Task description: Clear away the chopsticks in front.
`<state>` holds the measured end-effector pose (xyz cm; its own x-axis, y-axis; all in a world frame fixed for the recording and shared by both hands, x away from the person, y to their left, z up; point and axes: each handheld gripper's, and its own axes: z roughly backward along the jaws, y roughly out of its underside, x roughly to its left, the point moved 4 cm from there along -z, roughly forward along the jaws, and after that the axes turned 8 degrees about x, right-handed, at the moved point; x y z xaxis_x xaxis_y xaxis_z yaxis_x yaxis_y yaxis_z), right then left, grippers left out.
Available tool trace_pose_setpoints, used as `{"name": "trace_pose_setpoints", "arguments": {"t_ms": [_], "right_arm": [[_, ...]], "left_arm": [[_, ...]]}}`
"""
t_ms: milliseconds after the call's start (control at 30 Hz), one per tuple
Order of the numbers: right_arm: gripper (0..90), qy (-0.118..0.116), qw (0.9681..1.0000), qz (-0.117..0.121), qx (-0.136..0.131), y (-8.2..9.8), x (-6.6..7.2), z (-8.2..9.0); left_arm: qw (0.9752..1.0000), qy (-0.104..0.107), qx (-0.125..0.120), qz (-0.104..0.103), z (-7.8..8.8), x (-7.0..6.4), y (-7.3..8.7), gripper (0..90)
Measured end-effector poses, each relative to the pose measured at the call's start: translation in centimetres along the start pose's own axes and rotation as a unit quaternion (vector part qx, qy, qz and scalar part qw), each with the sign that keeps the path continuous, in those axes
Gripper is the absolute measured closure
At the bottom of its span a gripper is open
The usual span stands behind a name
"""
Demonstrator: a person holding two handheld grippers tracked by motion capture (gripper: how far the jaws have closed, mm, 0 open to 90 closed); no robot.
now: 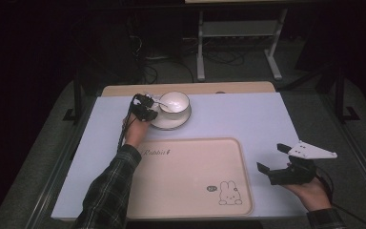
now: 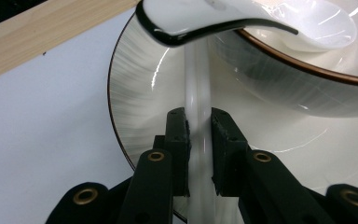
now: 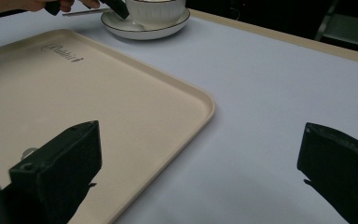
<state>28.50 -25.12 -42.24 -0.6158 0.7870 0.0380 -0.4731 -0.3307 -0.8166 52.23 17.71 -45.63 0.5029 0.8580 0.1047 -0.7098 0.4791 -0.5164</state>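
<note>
A white cup stands on a dark-rimmed saucer at the table's far middle. A white spoon lies with its bowl end inside the cup. My left gripper is at the saucer's left side. In the left gripper view it is shut on the spoon's thin handle over the saucer, while the spoon reaches over the cup's rim. My right gripper is held open above the table, right of the tray, with nothing between its jaws.
A beige tray with a rabbit drawing lies bare at the near middle, its corner just left of the right gripper. The white tabletop spreads around it, with a wooden strip along the far edge.
</note>
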Motion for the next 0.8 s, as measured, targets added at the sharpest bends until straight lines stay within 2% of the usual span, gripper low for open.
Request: {"name": "trace_pose_setpoints", "arguments": {"t_ms": [200, 267, 300, 333, 500, 633, 700, 800], "right_arm": [[0.0, 0.001, 1.0000, -0.001, -0.002, 0.0, 0.0, 0.0], [0.0, 0.001, 1.0000, -0.002, -0.003, 0.0, 0.0, 0.1], [0.0, 0.001, 1.0000, -0.003, -0.004, 0.0, 0.0, 0.1], [0.0, 0.001, 1.0000, -0.003, -0.004, 0.0, 0.0, 0.1], [0.0, 0.002, 1.0000, -0.003, -0.005, 0.0, 0.0, 0.2], [0.0, 0.002, 1.0000, -0.003, -0.005, -0.1, 0.0, 0.2], [0.0, 0.001, 1.0000, -0.002, -0.004, -0.1, 0.1, 0.1], [0.0, 0.002, 1.0000, 0.000, -0.003, -0.2, 0.2, 0.1]], "left_arm": [[0.9999, 0.009, -0.003, 0.013, 0.5, 0.2, 0.0, 68.8], [0.9997, 0.018, 0.001, 0.018, 0.9, 0.4, 0.1, 61.8], [0.9993, 0.028, 0.003, 0.023, 1.4, 0.6, 0.3, 60.3], [0.9993, 0.028, 0.003, 0.023, 1.4, 0.6, 0.3, 58.9], [0.9969, 0.060, -0.021, 0.046, 3.9, 1.4, 1.4, 54.8], [0.9961, 0.074, -0.024, 0.041, 4.9, 1.7, 2.2, 56.8], [0.9949, 0.088, -0.025, 0.040, 5.3, 2.0, 2.8, 65.9], [0.9946, 0.093, -0.026, 0.040, 5.4, 2.3, 3.1, 71.2]]}}
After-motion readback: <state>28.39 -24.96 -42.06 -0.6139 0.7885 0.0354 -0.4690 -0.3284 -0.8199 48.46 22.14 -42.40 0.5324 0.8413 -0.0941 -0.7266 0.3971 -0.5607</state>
